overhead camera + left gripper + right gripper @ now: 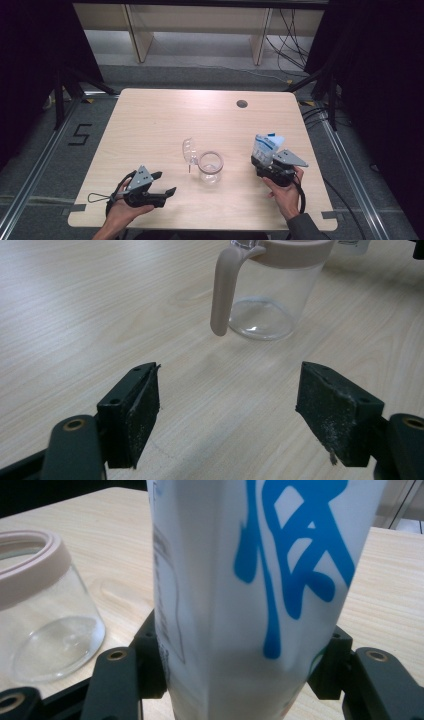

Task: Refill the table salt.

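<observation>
- Surface: broad, pale wood. The work sits toward its near half, so a spill of whatever the carton holds would spread across the wood and could run to the front edge by the person's forearms.
- Right gripper: fingers pinch the milk carton from both sides, low on its body, as the right gripper view shows. The carton stands upright, right of the jar and well apart from it. The hold sits near the base, so the carton is top-heavy in it; tipped toward the jar, it could pivot or slide between the pads. The walls are soft card, and too hard a squeeze could buckle them and push liquid out at the top.
- Glass jar: clear, with a pinkish rim and handle, standing mid-surface, nothing steadying it. It looks light, and a knock from the carton could shove it or tip it.
- Hinged lid: stands open at the jar's left. A pour from the right looks unobstructed, but the raised lid likely makes the jar easier to topple leftward.
- Left gripper: fingers spread wide, nothing between them, low near the surface, aimed at the jar handle but short of it. If it closes off-centre, I'd expect the handle to be nudged and the jar to turn.
</observation>
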`<action>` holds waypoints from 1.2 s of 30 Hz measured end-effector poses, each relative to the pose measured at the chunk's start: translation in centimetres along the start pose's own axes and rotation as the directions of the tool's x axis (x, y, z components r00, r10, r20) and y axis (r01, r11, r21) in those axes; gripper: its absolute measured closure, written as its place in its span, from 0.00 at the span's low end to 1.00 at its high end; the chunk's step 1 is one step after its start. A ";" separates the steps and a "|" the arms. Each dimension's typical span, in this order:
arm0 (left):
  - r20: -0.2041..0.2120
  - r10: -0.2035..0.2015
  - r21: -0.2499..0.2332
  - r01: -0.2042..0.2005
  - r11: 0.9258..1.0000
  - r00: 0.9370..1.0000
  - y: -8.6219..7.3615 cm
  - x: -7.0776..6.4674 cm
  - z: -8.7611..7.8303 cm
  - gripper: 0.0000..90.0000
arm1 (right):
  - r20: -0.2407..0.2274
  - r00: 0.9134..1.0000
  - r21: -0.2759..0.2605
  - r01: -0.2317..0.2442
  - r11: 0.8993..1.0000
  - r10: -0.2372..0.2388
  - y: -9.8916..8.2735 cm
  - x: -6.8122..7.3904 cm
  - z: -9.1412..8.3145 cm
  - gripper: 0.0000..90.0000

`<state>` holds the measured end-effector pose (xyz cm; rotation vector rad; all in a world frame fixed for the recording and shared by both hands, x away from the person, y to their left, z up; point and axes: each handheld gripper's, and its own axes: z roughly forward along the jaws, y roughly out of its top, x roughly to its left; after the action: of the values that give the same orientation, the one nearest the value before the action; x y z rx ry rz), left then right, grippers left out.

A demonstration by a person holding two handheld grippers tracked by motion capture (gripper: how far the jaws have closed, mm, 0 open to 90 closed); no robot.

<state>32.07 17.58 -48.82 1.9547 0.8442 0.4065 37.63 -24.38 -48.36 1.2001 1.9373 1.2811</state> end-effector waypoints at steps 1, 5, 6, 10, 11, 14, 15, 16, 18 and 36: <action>0.001 0.000 0.001 0.000 1.000 1.000 0.0 0.0 0.0 0.28 | -0.006 1.000 -0.001 0.013 1.000 -0.013 0.0 0.1 -0.1 0.46; 0.001 0.001 0.003 -0.001 1.000 1.000 0.0 0.0 0.0 0.28 | -0.001 0.996 -0.020 0.087 0.996 -0.087 0.1 0.2 -0.4 0.46; 0.001 0.001 0.002 -0.001 1.000 1.000 0.0 0.0 0.0 0.28 | 0.004 0.995 -0.022 0.099 0.995 -0.098 0.2 0.3 -0.5 0.46; 0.001 0.004 0.002 -0.004 1.000 1.000 0.0 0.1 0.0 0.28 | 0.039 0.982 -0.024 0.185 0.983 -0.184 0.4 0.9 -0.8 0.46; 0.000 0.004 0.000 -0.004 1.000 1.000 -0.1 0.1 0.0 0.28 | 0.045 0.981 -0.024 0.189 0.982 -0.188 0.3 1.1 -0.8 0.46; 0.001 0.003 0.004 -0.003 1.000 1.000 -0.1 0.0 0.0 0.28 | 0.052 0.969 -0.017 0.243 0.970 -0.241 0.5 1.6 -0.9 0.46; 0.000 0.002 0.004 -0.002 1.000 1.000 -0.1 0.0 0.0 0.28 | 0.051 0.967 -0.010 0.250 0.968 -0.249 0.5 1.8 -1.0 0.47; 0.000 0.004 0.004 -0.004 1.000 1.000 -0.1 0.0 0.0 0.28 | 0.076 0.962 -0.024 0.267 0.964 -0.264 0.5 2.0 -0.9 0.47; -0.001 0.004 0.006 -0.004 1.000 1.000 -0.1 0.0 0.0 0.28 | 0.061 0.955 -0.021 0.292 0.956 -0.290 0.6 2.1 -0.9 0.47; 0.008 -0.010 0.009 0.010 1.000 1.000 -0.5 0.1 0.1 0.28 | 0.103 0.914 -0.013 0.395 0.919 -0.391 0.9 3.2 -0.8 0.47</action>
<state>32.02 17.78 -49.26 1.9580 0.8515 0.3890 35.85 -21.73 -47.09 0.7838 1.9506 1.0168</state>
